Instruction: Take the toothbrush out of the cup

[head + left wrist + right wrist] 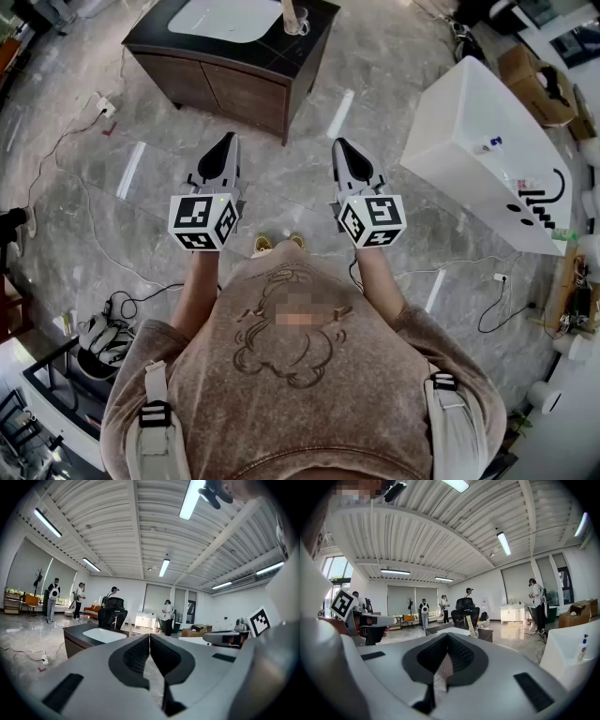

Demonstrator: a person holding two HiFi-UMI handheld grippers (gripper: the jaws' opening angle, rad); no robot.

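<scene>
Glass cup (300,21) on dark vanity (230,89), seemingly holding a toothbrush (289,11), left tongs (228,141) and right tongs (341,145) both closed, empty.

Toothbrush (290,11): top end cut off by the head view's upper edge; bristles too small to tell.
Cup (299,22): clear and tiny, rim partly lost at that same edge.
Basin (228,17): far part cut off at top.
Vanity (77,641): lower front hidden behind the left gripper (149,636) body.
Hands: in the head view, both tucked behind the 2 marker cubes (202,221) (forearms alone show).
Bathtub (574,656): cut off at the lens edge, right gripper view.
Bottle (582,647) on tub rim: label too small to read.
People (51,597) at the far wall: too small for detail.
</scene>
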